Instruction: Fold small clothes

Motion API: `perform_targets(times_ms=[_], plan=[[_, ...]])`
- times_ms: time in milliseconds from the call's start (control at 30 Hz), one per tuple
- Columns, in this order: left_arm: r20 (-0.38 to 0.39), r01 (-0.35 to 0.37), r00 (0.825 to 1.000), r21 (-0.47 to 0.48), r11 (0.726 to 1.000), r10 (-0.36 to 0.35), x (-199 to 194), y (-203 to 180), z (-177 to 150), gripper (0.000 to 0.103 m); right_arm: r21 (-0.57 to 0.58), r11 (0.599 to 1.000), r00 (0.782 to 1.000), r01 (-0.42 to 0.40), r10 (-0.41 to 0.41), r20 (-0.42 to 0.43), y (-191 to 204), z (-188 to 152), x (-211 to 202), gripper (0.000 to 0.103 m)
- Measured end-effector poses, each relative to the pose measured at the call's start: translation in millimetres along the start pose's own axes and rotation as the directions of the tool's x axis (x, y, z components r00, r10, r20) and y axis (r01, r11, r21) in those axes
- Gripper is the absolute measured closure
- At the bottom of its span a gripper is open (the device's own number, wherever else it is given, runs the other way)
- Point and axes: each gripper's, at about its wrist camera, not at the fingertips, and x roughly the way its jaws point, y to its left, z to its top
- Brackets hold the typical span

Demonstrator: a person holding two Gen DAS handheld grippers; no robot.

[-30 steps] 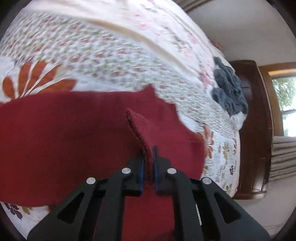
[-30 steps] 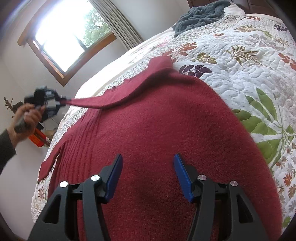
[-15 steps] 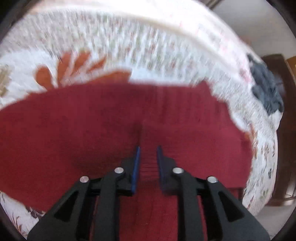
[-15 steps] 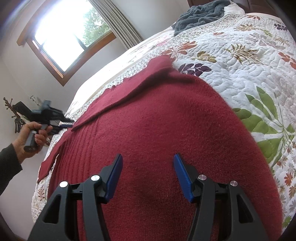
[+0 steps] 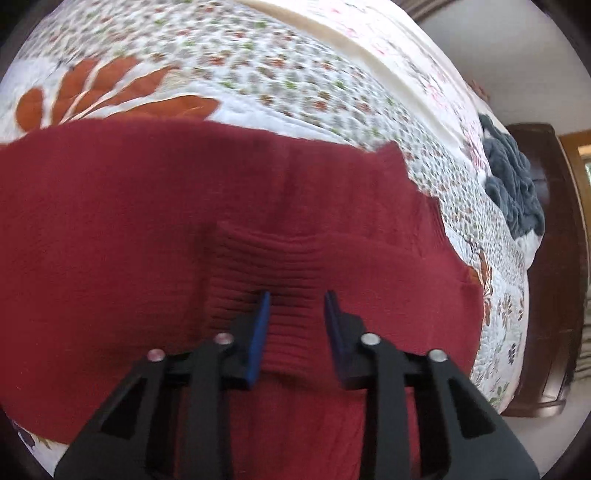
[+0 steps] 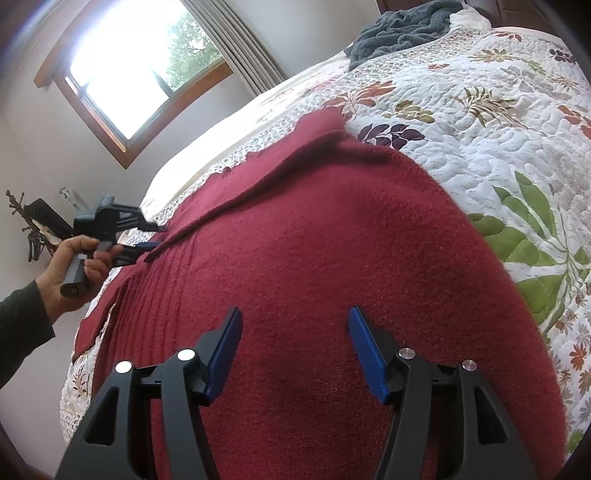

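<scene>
One sleeve (image 5: pixel 280 273) lies folded across my red sweater (image 6: pixel 314 258); both grippers, left (image 5: pixel 297 306) and right (image 6: pixel 293 325), gape empty, more folds remain.

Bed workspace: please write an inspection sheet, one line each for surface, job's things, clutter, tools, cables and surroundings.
Surface: a bed covered by a white floral quilt.
Job's things: one red sweater lies spread on the quilt; its sleeve is folded across the body, ribbed cuff lying flat.
Clutter: a crumpled grey-blue blanket at the far end of the bed.
Tools: left tool open, fingers on either side of the cuff, held in a hand; right tool open and empty over the sweater.
Cables: nothing seen.
Surroundings: a wood-framed window with curtain, a dark wooden headboard, pale walls.
</scene>
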Motion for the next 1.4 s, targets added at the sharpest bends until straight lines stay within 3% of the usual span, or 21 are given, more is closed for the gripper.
perform_targets(times_ms=[67, 133, 200, 300, 500, 600, 700, 800, 900, 1000, 1133, 1167, 1233, 1267, 1300, 1400], plan=[[0.011, 0.006, 1.000, -0.020, 1.000, -0.006, -10.8, 6.1, -1.4, 0.072, -0.002, 1.000, 1.000, 0.001, -0.001, -0.004, -0.3, 0.2, 1.3, 0.042], [0.032, 0.044, 0.999, -0.035, 0.998, -0.043, -30.2, 14.1, -3.7, 0.059, -0.007, 1.000, 1.000, 0.003, -0.003, -0.007, -0.1, 0.3, 1.5, 0.041], [0.085, 0.107, 0.991, -0.054, 0.993, -0.102, -61.3, 28.2, -11.3, 0.038, -0.017, 1.000, 1.000, 0.006, -0.006, -0.019, 1.6, 0.5, 3.0, 0.038], [0.157, 0.161, 0.977, -0.109, 0.981, -0.142, -107.5, 65.3, -27.5, 0.020, -0.048, 0.999, 0.998, 0.014, -0.016, -0.055, 8.5, 2.4, 2.7, 0.034], [0.281, 0.164, 0.955, -0.244, 0.956, -0.092, -209.6, 180.5, -67.8, 0.014, -0.103, 0.995, 0.997, -0.007, -0.001, -0.077, 42.6, -2.0, -34.8, 0.033], [0.367, 0.186, 0.929, -0.353, 0.917, -0.047, -265.7, 260.0, -92.9, 0.014, -0.139, 0.990, 0.995, -0.032, 0.019, -0.096, 65.7, -9.8, -50.0, 0.032], [0.422, 0.205, 0.907, -0.435, 0.877, -0.003, -298.0, 315.9, -111.0, 0.014, -0.189, 0.981, 0.993, -0.044, 0.022, -0.113, 91.1, -17.6, -56.9, 0.032], [0.454, 0.253, 0.891, -0.507, 0.824, 0.005, -310.7, 362.6, -117.8, 0.014, -0.228, 0.972, 0.990, -0.060, 0.029, -0.137, 117.6, -21.6, -54.7, 0.032], [0.453, 0.269, 0.892, -0.556, 0.786, 0.015, -306.3, 391.5, -118.0, 0.014, -0.268, 0.960, 0.988, -0.079, 0.040, -0.147, 145.6, -23.4, -51.6, 0.032], [0.446, 0.281, 0.895, -0.572, 0.770, 0.005, -295.8, 406.5, -111.6, 0.014, -0.298, 0.950, 0.987, -0.094, 0.048, -0.156, 168.3, -24.3, -45.8, 0.032], [0.450, 0.272, 0.893, -0.576, 0.771, 0.022, -285.8, 415.6, -99.0, 0.016, -0.319, 0.942, 0.985, -0.102, 0.050, -0.168, 189.0, -28.1, -40.2, 0.032], [0.454, 0.270, 0.890, -0.576, 0.772, 0.028, -285.4, 416.7, -97.2, 0.023, -0.324, 0.940, 0.984, -0.102, 0.048, -0.172, 192.4, -28.4, -38.2, 0.032], [0.438, 0.234, 0.897, -0.580, 0.781, 0.057, -285.2, 419.2, -92.8, 0.049, -0.329, 0.939, 0.983, -0.104, 0.047, -0.176, 197.6, -29.9, -38.3, 0.032], [0.428, 0.224, 0.902, -0.582, 0.781, 0.060, -284.3, 422.7, -92.0, 0.068, -0.331, 0.938, 0.983, -0.105, 0.048, -0.177, 199.9, -30.7, -38.3, 0.032], [0.422, 0.223, 0.905, -0.585, 0.780, 0.057, -284.2, 424.2, -91.0, 0.079, -0.333, 0.937, 0.982, -0.108, 0.049, -0.180, 202.7, -31.8, -37.9, 0.032], [0.433, 0.225, 0.900, -0.566, 0.793, 0.053, -290.4, 424.4, -89.5, 0.086, -0.338, 0.935, 0.983, -0.108, 0.049, -0.178, 207.7, -33.0, -38.9, 0.032]])
